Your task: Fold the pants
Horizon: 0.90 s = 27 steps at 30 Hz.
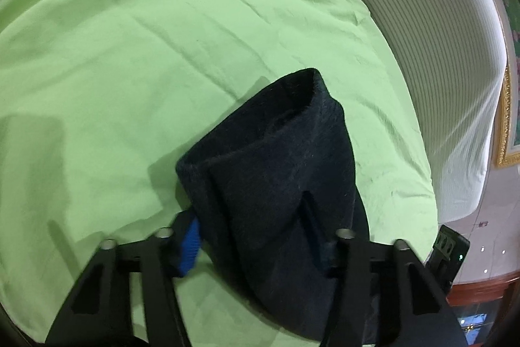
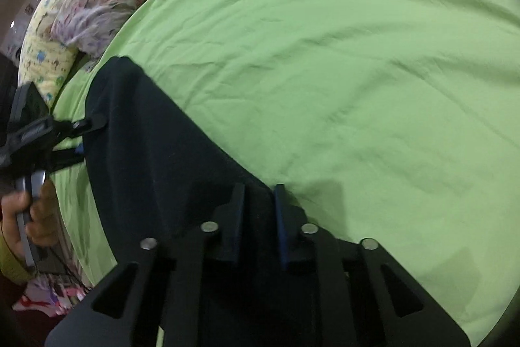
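Black tongs (image 2: pixel 258 200) (fuzzy dark pants (image 1: pixel 276 158))

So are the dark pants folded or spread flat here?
Folded, partly: the dark pants show doubled layers with a rounded fold edge, bunched between the tongs, on the green sheet.

Soft, even light, faint shadows on the green sheet (image 1: pixel 162 54) (fisheye-bent, dark-cornered edges), slight blur.
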Each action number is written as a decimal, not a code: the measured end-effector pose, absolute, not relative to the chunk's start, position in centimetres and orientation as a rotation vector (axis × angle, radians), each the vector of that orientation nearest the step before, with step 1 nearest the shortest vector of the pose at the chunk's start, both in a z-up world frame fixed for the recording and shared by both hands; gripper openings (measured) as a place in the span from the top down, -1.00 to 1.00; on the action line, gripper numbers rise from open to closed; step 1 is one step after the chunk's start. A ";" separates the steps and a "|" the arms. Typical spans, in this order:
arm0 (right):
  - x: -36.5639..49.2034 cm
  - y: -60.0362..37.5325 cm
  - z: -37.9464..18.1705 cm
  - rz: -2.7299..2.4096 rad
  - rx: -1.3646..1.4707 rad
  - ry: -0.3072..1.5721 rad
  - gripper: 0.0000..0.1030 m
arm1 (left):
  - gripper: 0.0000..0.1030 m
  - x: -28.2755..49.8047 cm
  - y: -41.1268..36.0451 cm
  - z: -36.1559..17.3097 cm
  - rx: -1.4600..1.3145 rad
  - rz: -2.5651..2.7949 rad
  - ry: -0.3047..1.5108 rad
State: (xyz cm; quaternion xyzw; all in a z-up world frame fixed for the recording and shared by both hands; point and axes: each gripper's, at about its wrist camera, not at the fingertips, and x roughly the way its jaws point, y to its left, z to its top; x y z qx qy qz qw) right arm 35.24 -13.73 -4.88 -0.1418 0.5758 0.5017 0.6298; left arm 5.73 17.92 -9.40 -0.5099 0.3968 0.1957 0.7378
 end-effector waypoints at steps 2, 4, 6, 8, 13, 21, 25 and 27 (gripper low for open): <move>35.0 -13.6 -3.5 1.152 -0.363 1.264 0.77 | 0.43 5.4 18.3 -9.5 -1.180 0.384 0.839; 35.1 -13.8 -1.6 1.151 -0.386 1.194 0.79 | 0.61 4.6 18.3 -8.6 -1.179 0.368 0.804; 35.1 -13.8 -0.2 1.148 -0.405 1.131 0.81 | 0.63 3.7 17.9 -6.4 -1.129 0.340 0.759; 35.1 -13.5 0.6 1.140 -0.420 1.077 0.81 | 0.63 2.6 17.5 -4.3 -1.102 0.308 0.698; 34.9 -12.2 -0.1 1.131 -0.405 1.072 0.81 | 0.63 1.0 16.8 -2.3 -0.994 0.283 0.660; 34.9 -11.8 -2.2 1.012 -0.332 1.154 0.74 | 0.46 2.5 17.3 -5.9 -0.835 0.383 0.829; 34.6 -15.5 -0.2 0.981 -0.241 1.151 0.64 | 0.13 0.9 17.0 -4.6 -0.808 0.433 0.808; 34.5 -18.1 0.7 0.953 -0.179 1.166 0.60 | 0.01 0.2 17.1 -3.7 -0.796 0.440 0.800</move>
